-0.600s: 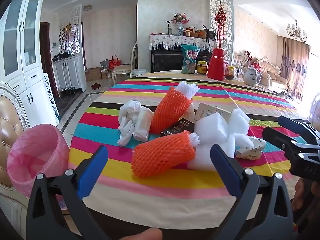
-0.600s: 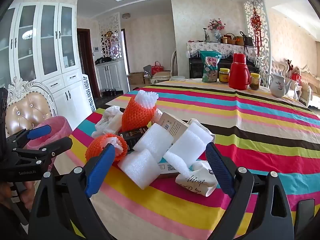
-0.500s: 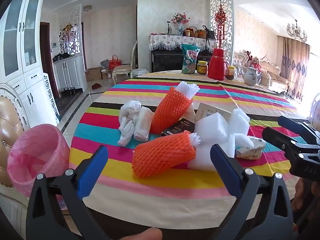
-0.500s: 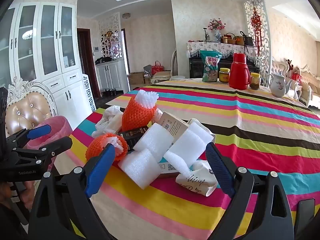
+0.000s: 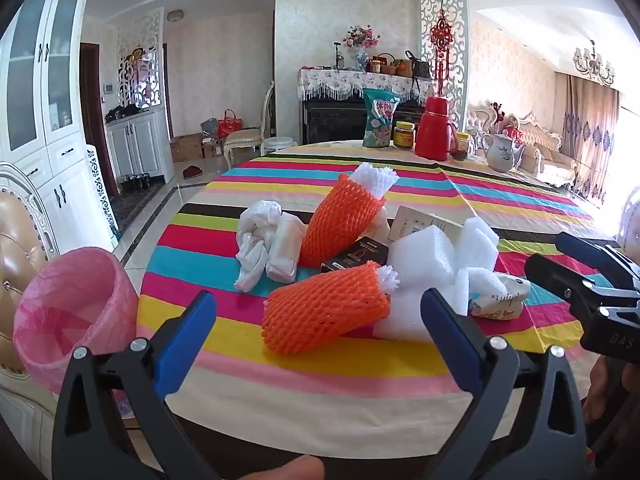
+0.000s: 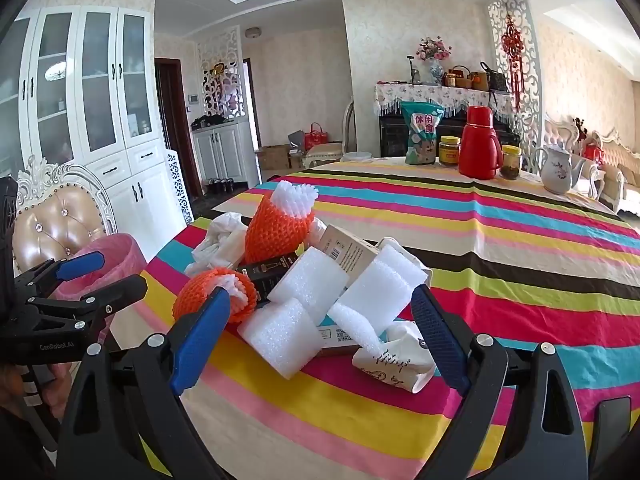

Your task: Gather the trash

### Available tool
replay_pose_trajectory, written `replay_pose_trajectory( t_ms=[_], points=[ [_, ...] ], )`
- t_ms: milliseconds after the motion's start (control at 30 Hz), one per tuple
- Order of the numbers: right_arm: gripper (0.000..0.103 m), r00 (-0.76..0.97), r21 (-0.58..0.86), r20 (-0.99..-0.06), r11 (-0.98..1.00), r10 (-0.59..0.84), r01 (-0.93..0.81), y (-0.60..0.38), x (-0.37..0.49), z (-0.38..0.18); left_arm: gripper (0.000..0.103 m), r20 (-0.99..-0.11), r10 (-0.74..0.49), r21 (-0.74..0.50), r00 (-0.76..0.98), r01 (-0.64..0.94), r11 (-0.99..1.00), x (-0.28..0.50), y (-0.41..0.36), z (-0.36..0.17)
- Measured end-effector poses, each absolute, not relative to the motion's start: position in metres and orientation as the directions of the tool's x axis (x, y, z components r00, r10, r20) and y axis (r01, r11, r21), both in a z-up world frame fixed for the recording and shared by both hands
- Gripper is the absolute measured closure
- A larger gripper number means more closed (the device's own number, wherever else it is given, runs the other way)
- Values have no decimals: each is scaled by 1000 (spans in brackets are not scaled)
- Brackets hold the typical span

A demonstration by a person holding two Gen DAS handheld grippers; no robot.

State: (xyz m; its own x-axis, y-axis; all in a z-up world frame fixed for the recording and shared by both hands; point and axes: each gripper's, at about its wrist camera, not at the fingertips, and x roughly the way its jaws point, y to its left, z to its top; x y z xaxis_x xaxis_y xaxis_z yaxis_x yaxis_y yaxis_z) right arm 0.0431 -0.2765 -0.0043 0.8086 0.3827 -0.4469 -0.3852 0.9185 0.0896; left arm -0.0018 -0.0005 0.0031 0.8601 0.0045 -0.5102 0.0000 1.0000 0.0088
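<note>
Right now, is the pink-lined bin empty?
Seemingly empty: the pink-lined bin shows only bare liner from the left wrist view, though its bottom is hidden.

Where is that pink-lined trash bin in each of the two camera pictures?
Left wrist view: the pink-lined trash bin stands at the lower left, beside the table's edge, left of the left tongs.
Right wrist view: the bin sits at mid-left, partly hidden behind the left tongs.
Shared landmark: the red thermos flask at the table's far end.
</note>
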Motion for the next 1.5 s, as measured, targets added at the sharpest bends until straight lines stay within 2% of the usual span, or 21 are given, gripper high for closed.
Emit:
replay_pose_trajectory(
  t_ms=[1500],
  points=[
    [17,807,95,-443,916,390,-391,-275,42,-3,4,-508,8,2,861,-8,1000,0,1,2]
  ],
)
